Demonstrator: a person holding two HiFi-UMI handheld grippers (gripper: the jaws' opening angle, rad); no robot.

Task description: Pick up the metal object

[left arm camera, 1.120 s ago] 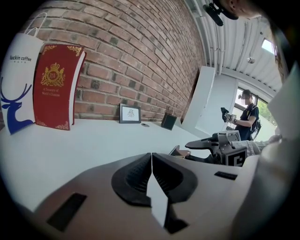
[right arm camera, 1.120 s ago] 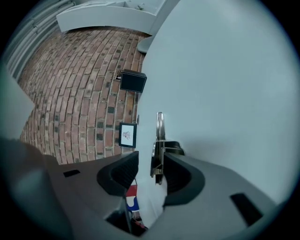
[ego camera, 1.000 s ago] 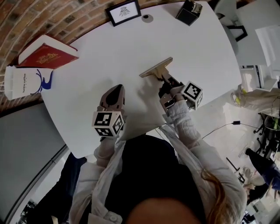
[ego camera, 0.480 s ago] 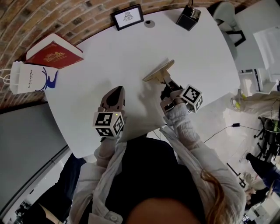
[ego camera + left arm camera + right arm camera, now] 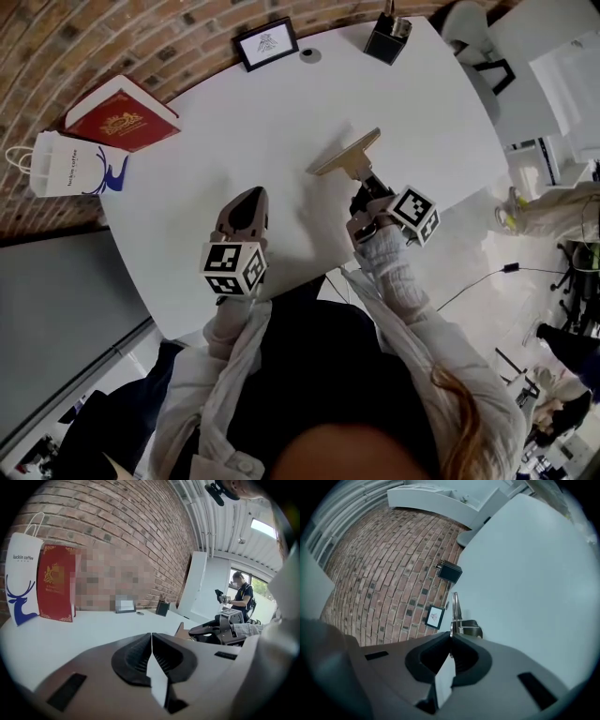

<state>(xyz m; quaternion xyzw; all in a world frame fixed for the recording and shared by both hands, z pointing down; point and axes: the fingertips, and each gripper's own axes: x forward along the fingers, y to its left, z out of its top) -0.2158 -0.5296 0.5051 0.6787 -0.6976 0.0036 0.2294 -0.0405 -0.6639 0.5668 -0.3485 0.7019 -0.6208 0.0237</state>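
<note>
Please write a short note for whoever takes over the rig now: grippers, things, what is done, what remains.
Left gripper: shut, empty, above the white table.
Right gripper: shut on the handle end of the flat T-shaped metal object, near the table's middle.
Done: grasp made.
Left to do: lift it clear; I cannot tell whether it is off the table.

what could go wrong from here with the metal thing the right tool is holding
1. The right tool is shut on just one narrow end of the metal object. The wide flat bar juts out past the tips, so it may swivel or slip free.
2. The grip sits fairly close to the near edge of the white table, so a dropped piece might bounce off onto the floor.
</note>
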